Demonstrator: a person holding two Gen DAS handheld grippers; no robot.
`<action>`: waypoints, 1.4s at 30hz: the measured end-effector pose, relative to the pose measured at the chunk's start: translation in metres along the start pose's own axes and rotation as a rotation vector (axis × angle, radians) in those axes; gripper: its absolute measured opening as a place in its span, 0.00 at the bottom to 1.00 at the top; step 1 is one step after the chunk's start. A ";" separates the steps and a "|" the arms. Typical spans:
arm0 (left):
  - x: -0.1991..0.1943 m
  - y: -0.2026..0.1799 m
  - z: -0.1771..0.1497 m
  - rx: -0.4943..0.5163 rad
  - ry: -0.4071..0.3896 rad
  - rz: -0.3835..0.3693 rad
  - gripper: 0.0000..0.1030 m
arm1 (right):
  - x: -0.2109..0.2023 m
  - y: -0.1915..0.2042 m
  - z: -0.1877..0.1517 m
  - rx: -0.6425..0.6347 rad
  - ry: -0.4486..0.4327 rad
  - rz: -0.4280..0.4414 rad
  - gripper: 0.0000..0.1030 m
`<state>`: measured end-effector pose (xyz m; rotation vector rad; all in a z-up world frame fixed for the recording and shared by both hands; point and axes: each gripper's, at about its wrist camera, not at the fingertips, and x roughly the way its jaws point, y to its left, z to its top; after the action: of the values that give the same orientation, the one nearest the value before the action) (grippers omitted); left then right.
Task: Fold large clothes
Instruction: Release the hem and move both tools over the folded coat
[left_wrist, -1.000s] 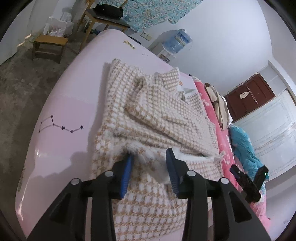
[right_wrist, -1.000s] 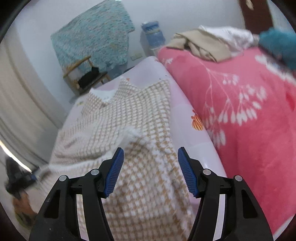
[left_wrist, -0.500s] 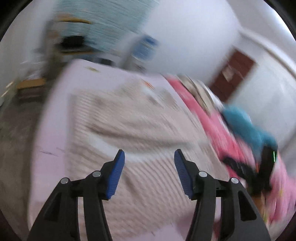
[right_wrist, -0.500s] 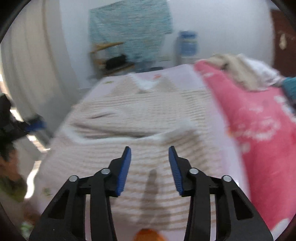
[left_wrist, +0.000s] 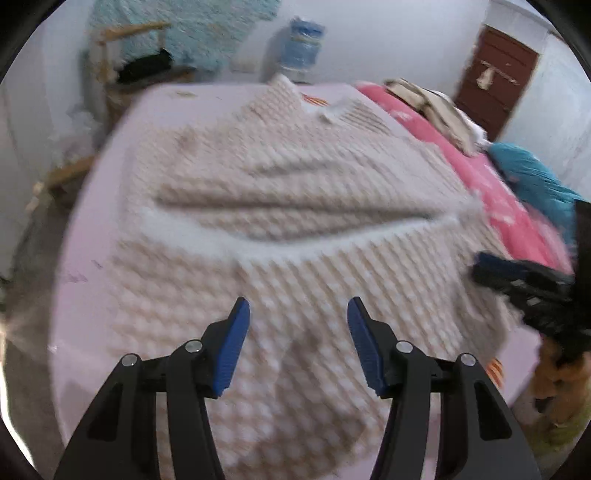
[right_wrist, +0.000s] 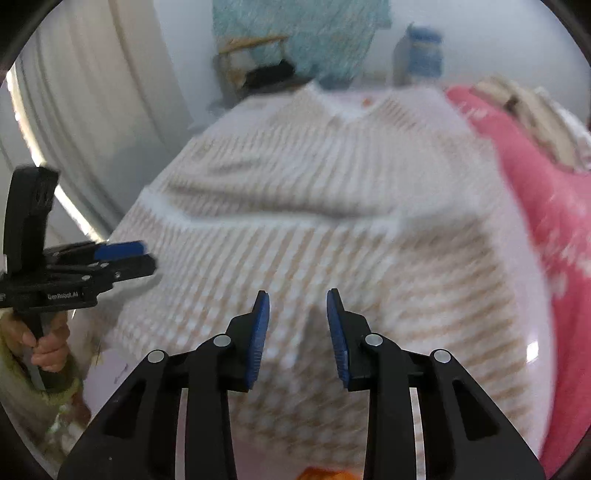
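- Left gripper (left_wrist: 298, 341) is hovering low in the frame over the sweater (left_wrist: 295, 206), jaws apart, gripping nothing.
- Right gripper (right_wrist: 297, 336) is hovering likewise, jaws closing on nothing.
- The sweater is lying mid-frame on the bed (left_wrist: 79, 280), sleeves folded across it.
- A pink blanket (right_wrist: 546, 206) is lying at right.

pink blanket (left_wrist: 495, 192), water jug (left_wrist: 301, 48), brown door (left_wrist: 495, 77)

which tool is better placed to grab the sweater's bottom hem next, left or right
Neither clearly: left tool and right tool both hover over the sweater near its close edge, nothing between their pads. The right tool's jaws are closing.
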<state>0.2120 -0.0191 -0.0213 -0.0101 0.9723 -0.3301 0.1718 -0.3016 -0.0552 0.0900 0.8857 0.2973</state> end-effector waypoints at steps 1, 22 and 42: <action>0.006 0.003 0.005 -0.020 0.019 0.057 0.52 | 0.004 -0.007 0.003 0.019 0.001 -0.023 0.28; 0.034 -0.009 0.008 0.014 0.076 0.251 0.59 | -0.031 -0.028 -0.048 0.027 0.075 -0.230 0.61; 0.032 -0.013 0.009 0.023 0.068 0.282 0.63 | -0.027 -0.001 -0.030 0.039 0.036 0.013 0.69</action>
<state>0.2319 -0.0420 -0.0401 0.1586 1.0224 -0.0817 0.1323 -0.3122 -0.0541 0.1272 0.9268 0.2944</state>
